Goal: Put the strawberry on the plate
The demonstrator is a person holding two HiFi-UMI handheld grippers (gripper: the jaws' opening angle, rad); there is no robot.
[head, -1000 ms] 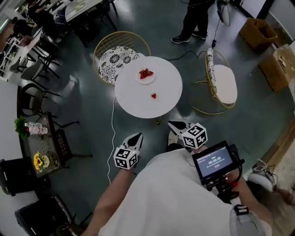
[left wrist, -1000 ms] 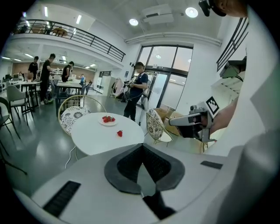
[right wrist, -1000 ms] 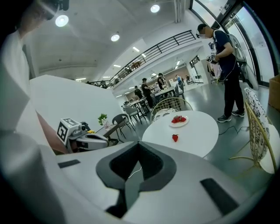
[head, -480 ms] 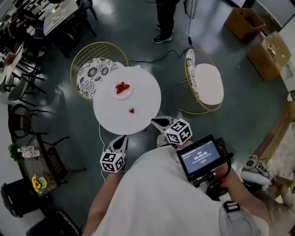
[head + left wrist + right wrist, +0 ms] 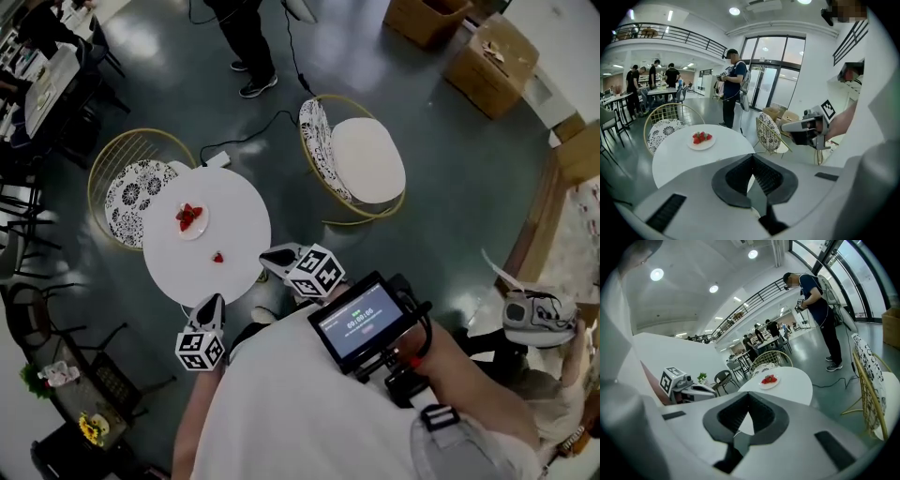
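A round white table [image 5: 234, 211] carries a white plate [image 5: 190, 219] with several strawberries on it, and one loose strawberry [image 5: 217, 258] lies nearer to me. My left gripper [image 5: 211, 302] is shut and empty just off the table's near edge. My right gripper [image 5: 267, 255] is also shut and empty, its tip at the table's right rim. In the left gripper view the plate [image 5: 701, 139] lies beyond the shut jaws of the left gripper [image 5: 752, 158], with the right gripper [image 5: 806, 129] off to the right. The right gripper view shows the plate [image 5: 769, 379] past the right gripper [image 5: 749, 395]. In both gripper views the loose strawberry is hidden.
Two gold wire chairs flank the table, one with a patterned cushion [image 5: 129, 192] and one with a white seat [image 5: 366, 159]. A person [image 5: 246, 47] stands beyond, with a cable [image 5: 267, 127] on the floor. Cardboard boxes [image 5: 492, 66] stand at the far right.
Both grippers have come closer to the table, which has slid left and down in the head view. The right tip has reached the table's rim. Both stay shut.
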